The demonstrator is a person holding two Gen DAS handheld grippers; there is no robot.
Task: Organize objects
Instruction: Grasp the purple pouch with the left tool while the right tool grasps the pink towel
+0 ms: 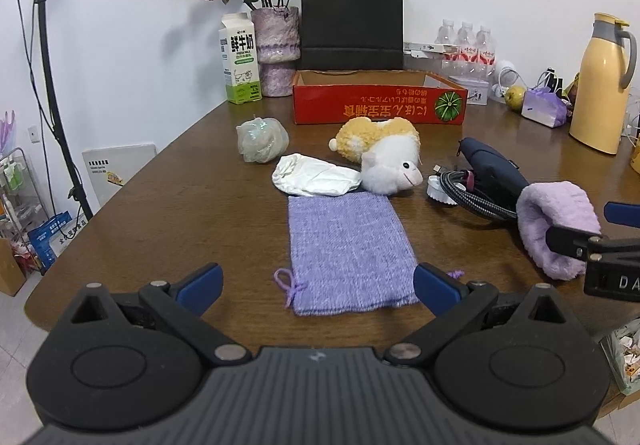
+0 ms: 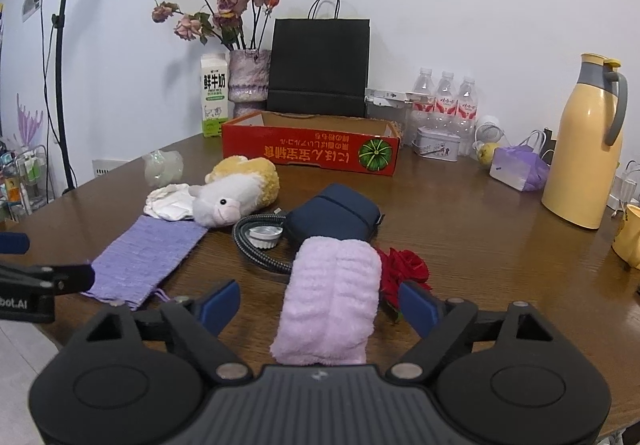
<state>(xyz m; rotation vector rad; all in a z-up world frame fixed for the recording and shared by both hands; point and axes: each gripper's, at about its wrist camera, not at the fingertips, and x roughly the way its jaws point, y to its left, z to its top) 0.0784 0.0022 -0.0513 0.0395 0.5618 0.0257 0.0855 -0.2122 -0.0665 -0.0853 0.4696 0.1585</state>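
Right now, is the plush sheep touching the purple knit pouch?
Cannot tell. In the left wrist view the plush sheep sits at the far corner of the purple knit pouch, and neither view plainly shows contact or a gap.

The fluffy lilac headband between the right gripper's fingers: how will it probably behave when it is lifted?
The fluffy lilac headband looks like soft plush, so it will probably squash under the pads and sag rather than hold shape. It seems light for its bulk. The right gripper is open around it; the deep pile should resist slipping. The red rose touching its side may get dragged.
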